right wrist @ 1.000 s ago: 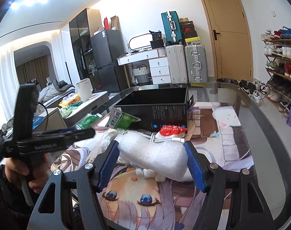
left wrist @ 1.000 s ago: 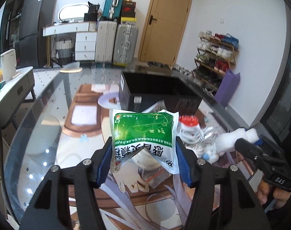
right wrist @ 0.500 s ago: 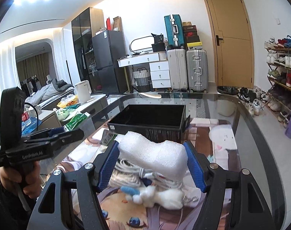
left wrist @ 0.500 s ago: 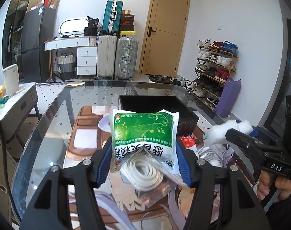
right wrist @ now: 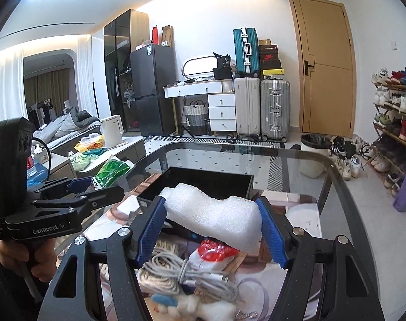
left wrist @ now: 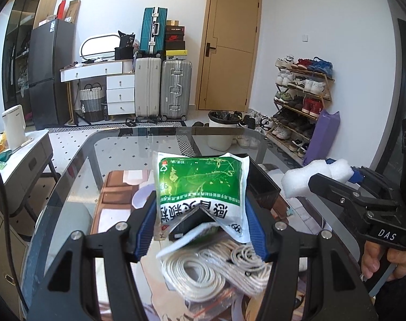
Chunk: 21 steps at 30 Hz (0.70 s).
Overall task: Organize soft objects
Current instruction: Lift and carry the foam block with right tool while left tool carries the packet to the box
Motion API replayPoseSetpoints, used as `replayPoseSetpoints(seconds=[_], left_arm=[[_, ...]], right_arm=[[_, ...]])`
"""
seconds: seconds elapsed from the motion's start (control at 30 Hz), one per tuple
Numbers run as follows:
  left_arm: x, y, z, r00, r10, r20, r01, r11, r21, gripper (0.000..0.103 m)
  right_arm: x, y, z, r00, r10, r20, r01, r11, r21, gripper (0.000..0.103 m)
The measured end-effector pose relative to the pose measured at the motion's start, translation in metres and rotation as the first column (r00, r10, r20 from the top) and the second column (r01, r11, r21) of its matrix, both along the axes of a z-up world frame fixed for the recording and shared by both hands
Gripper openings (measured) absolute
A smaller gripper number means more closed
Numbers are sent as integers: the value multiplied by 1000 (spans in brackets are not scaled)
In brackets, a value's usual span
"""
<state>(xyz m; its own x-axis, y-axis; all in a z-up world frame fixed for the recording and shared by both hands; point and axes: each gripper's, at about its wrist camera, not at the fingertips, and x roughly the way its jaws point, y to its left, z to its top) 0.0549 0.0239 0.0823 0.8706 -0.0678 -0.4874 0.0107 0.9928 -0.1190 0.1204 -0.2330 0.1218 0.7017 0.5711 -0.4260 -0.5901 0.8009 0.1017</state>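
The left gripper [left wrist: 201,223] is clamped on a green and white packet [left wrist: 201,187] with printed characters, held up above the glass table [left wrist: 77,176]. The right gripper [right wrist: 212,226] squeezes a white, bumpy foam piece [right wrist: 213,212] over the black tray [right wrist: 211,180].
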Motion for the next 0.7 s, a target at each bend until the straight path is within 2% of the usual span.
replayPoseSetpoints(seconds=[0.37, 0.7], left_arm=[[25, -1, 7, 1000, 6, 8, -6, 1000, 27, 59], [49, 1, 8, 1000, 13, 11, -14, 999, 33, 59]], right_arm=[[38, 11, 15, 1000, -9, 9, 9, 1000, -3, 70], [69, 24, 16, 1000, -9, 3, 9, 1000, -26, 70]])
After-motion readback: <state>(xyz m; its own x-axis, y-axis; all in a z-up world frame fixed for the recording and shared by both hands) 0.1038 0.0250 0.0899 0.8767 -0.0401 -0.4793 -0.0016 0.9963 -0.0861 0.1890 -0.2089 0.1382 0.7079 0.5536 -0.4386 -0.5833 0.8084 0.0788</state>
